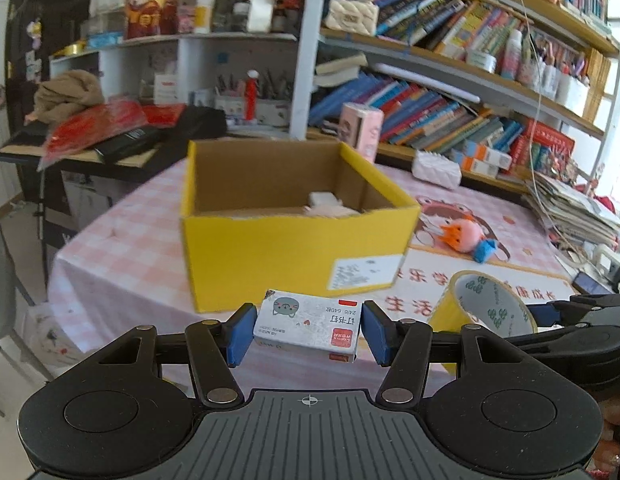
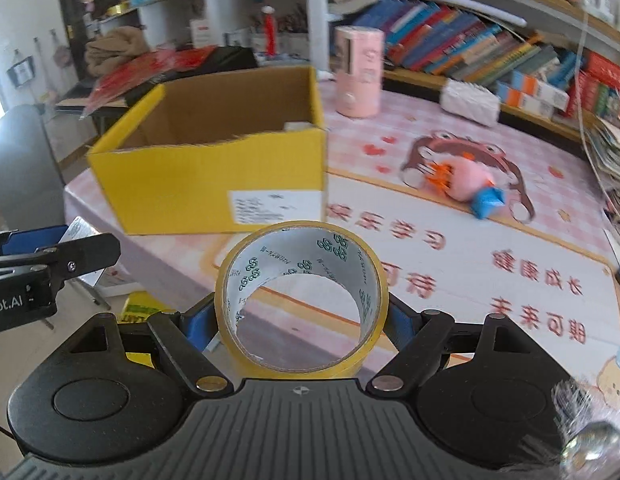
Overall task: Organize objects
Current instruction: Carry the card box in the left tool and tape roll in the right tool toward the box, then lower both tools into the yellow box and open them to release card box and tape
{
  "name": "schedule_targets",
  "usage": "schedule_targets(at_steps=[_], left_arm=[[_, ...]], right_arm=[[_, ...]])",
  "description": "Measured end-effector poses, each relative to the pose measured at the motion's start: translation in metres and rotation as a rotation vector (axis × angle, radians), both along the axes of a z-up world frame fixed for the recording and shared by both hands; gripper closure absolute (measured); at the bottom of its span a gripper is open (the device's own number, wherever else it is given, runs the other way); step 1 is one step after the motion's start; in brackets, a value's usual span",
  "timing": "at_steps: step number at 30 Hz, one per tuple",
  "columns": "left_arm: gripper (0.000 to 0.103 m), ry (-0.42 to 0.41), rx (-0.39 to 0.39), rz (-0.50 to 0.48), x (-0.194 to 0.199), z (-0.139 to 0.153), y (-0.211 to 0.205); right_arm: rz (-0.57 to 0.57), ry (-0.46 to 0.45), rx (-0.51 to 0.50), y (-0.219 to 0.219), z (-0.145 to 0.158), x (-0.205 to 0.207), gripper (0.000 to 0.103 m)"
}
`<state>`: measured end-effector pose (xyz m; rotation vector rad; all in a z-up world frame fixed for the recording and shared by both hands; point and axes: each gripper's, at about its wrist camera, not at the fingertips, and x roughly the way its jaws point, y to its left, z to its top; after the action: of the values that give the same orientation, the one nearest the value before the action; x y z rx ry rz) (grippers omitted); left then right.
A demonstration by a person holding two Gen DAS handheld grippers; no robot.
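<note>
My left gripper [image 1: 307, 334] is shut on a small white staple box [image 1: 307, 326] with a grey cat face, held above the table in front of the yellow cardboard box [image 1: 293, 256]. My right gripper [image 2: 301, 316] is shut on a roll of yellow tape [image 2: 301, 300], also seen in the left wrist view [image 1: 486, 304]. The yellow box [image 2: 205, 184] stands open on the pink table, with a pale object [image 1: 330, 204] inside. A pink toy with an orange and blue end [image 2: 470, 188] lies on the table to the right of the box.
A pink cylinder [image 2: 358, 72] and a white packet [image 2: 470, 100] stand behind the box. Bookshelves [image 1: 450, 92] run along the back. A side desk with red items [image 1: 97, 128] is at the left. A paper stack [image 1: 578, 208] sits at the right edge.
</note>
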<state>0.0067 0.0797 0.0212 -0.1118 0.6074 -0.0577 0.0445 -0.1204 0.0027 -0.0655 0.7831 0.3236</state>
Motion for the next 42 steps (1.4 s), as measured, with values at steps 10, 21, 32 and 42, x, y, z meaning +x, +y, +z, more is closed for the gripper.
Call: schedule_targets(at_steps=[10,21,32,42], left_arm=[[0.047,-0.113,-0.015,0.038,0.019,0.029,0.027],[0.047,-0.125,0.031,0.084,0.08,0.03,0.031],[0.047,-0.024,0.122,0.136,0.146,0.002,0.03],[0.047,0.074,0.167,0.139,0.18,-0.021,0.026]], right_arm=[[0.048,-0.137,0.008,0.042,0.043,0.014,0.022],[0.122,-0.284,-0.063,0.074,0.063,0.095,0.022],[0.321,-0.222,-0.224,0.1,0.021,0.177,0.022],[0.525,-0.217,-0.391,0.118,-0.007,0.206,0.022]])
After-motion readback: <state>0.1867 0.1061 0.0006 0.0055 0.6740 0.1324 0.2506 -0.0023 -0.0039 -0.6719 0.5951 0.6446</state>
